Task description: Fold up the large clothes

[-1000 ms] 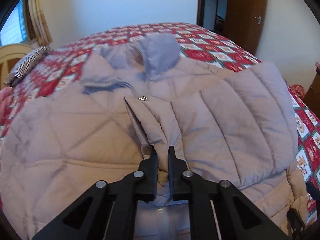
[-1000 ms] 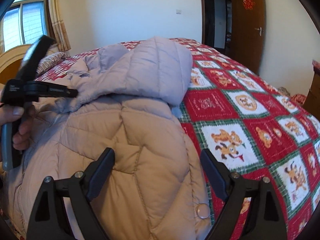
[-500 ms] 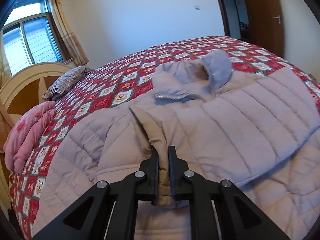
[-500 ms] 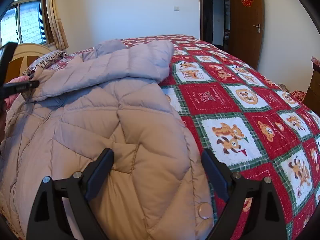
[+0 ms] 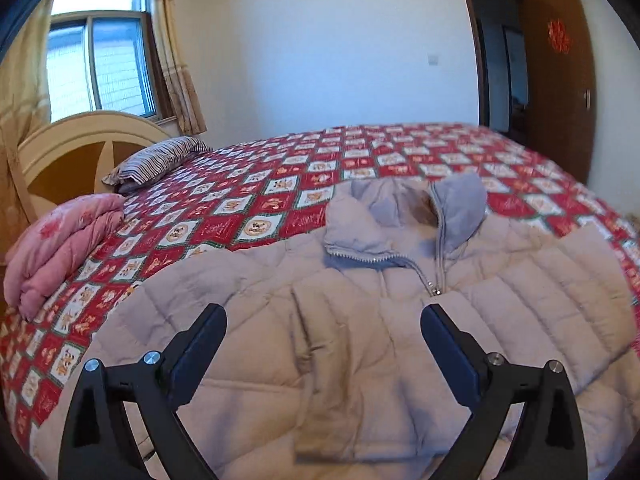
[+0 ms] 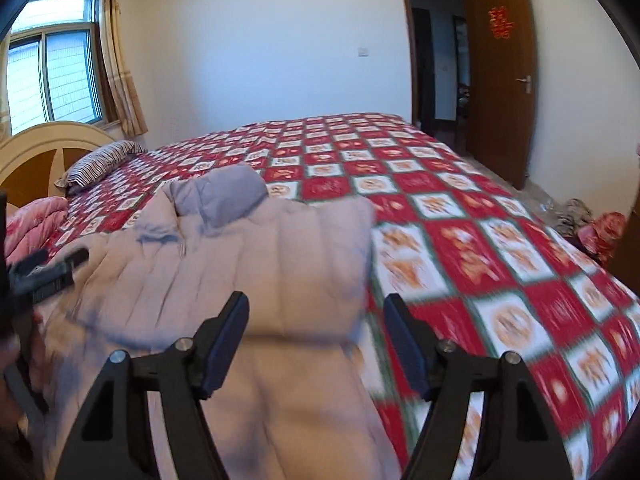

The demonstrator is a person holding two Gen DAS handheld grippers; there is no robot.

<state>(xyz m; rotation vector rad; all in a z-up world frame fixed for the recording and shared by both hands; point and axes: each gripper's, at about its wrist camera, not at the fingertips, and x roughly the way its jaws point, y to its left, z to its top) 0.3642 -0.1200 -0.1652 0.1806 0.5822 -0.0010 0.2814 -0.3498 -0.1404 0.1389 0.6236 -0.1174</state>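
A wide bed (image 5: 248, 200) covered by a red-and-white checked quilt with cartoon squares fills the white-walled room. At its left end stand a cream and brown arched headboard (image 5: 80, 152), one window with beige curtains (image 5: 100, 68), one striped pillow (image 5: 160, 160) and one folded pink blanket (image 5: 60, 240). At the right, one brown wooden door (image 6: 500, 72) stands open. One pale beige quilted puffer jacket with a grey collar (image 5: 360, 320) lies spread across the near edge of the bed, front up, zipper partly undone, one sleeve folded across its chest. The black left gripper (image 5: 322, 332) hangs over the jacket; its jaws are opening, wide apart, pads clear of the fabric. The black right gripper (image 6: 316, 332) hovers above the jacket's right side near the bed's near edge; its jaws are closing, padded fabric showing between them, not pinched. This view is motion-blurred.
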